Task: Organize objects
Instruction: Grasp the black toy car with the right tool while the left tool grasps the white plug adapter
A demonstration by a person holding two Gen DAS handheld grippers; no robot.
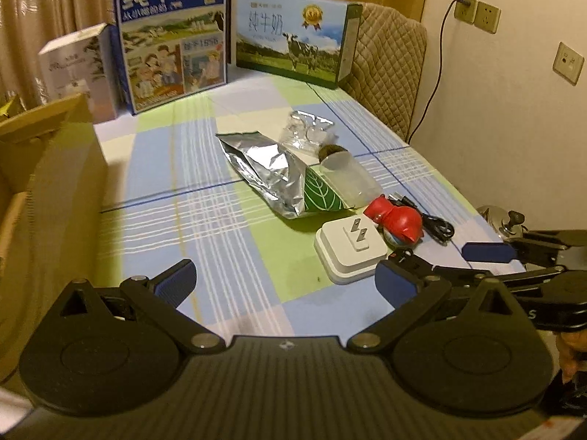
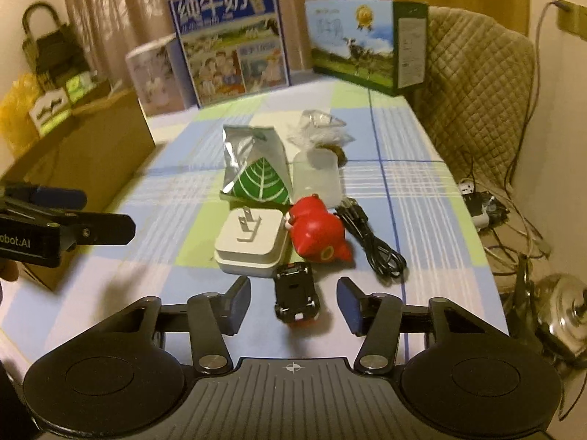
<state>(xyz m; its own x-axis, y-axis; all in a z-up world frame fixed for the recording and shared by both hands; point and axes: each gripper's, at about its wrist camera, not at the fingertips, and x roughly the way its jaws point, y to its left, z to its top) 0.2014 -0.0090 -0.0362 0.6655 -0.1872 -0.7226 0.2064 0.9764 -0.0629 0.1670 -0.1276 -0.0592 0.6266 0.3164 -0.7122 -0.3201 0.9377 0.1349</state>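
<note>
1. Cardboard box (image 2: 91,135) at the far left edge of the checked tablecloth (image 2: 183,190), flaps up, with small green-and-white packets inside
2. Left gripper (image 1: 286,278) held low over bare cloth just right of the box, jaws wide apart, nothing between them
3. Silver foil pouch (image 1: 271,172) with a green leaf print lying flat near mid-table; crumpled clear plastic bag (image 1: 306,130) just behind it
4. White plug adapter (image 2: 253,238) prongs-up in front of the pouch, touching the red toy figure (image 2: 317,233) on its right
5. Translucent plastic bottle (image 2: 317,176) on its side behind the red figure, dark cap pointing away
6. Small black toy car (image 2: 297,295) just in front of the adapter, sitting between the spread fingers of the right gripper (image 2: 293,302), jaws apart and not touching it
7. Coiled black cable (image 2: 374,238) right of the red figure
8. Two milk cartons (image 1: 172,29) and a white box (image 1: 79,69) upright along the back edge; quilted chair cover (image 2: 473,84) at the far right
</note>
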